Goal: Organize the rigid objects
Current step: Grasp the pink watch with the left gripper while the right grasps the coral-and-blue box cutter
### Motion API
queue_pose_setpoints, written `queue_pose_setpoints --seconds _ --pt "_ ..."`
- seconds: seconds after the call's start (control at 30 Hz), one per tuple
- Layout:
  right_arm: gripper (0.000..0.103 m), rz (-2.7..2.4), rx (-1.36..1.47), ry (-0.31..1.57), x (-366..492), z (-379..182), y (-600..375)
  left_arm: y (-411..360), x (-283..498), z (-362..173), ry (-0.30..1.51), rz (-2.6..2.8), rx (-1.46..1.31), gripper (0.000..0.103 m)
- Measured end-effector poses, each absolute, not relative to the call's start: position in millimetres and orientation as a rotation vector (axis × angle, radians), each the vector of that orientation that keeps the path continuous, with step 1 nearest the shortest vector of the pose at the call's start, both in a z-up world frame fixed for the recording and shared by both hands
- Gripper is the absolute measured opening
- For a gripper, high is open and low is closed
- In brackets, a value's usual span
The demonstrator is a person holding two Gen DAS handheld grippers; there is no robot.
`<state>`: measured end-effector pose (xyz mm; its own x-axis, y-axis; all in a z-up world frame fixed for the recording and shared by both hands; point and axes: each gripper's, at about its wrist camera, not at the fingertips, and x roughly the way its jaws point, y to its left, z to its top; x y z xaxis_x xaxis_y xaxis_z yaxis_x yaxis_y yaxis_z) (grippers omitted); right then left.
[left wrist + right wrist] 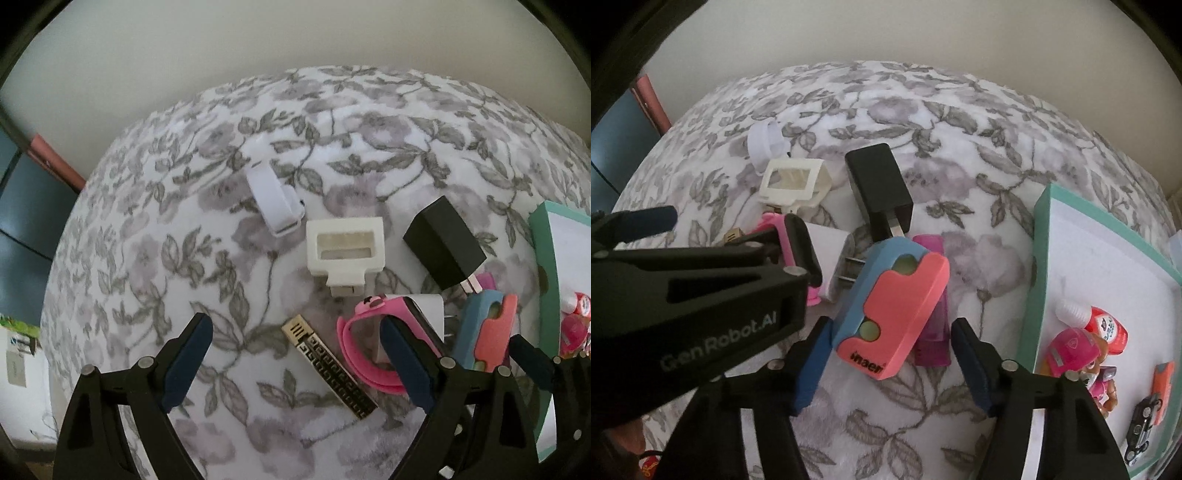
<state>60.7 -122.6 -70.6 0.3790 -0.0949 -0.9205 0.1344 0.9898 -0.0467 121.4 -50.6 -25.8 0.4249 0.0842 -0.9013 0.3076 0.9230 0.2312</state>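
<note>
The right gripper (886,363) is being held open around a pink-and-blue case (892,314), its jaws not touching. The left gripper (295,354) is being held wide open above a gold-patterned bar (328,369) on the floral bed (184,229).

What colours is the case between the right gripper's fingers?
Pink and light blue case; right wrist view shows it best.

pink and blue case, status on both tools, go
Right tool open, straddling pink and blue case, pads not touching. Left tool open over pink watch. Purple piece under case.
</note>
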Motion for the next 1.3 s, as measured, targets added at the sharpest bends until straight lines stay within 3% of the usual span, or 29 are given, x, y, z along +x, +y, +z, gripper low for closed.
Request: queue_pose_setpoints --seconds 0.07,0.23,0.5,0.6,0.8,1.3 --pt "0.061 -0.152 0.051 1.175 60 -70 -125 -53 121 -26 1.118 -0.16 0.4 0.088" --pt "0.053 -0.161 0.087 1.171 58 -69 -131 -57 118 -23 1.113 -0.212 0.383 0.07" --pt "0.04 -0.17 0.116 1.174 55 -70 -133 -59 113 -22 1.139 -0.295 0.325 0.021" --pt "0.038 -0.166 0.14 1.175 53 -69 -136 -58 112 -23 1.143 -0.279 0.346 0.01" --pt "0.038 -0.163 0.152 1.173 52 -67 -136 -48 116 -20 1.163 -0.277 0.27 0.004" --pt "0.038 -0.162 0.176 1.143 46 -58 -142 -40 116 0 1.134 -0.293 0.198 0.004"
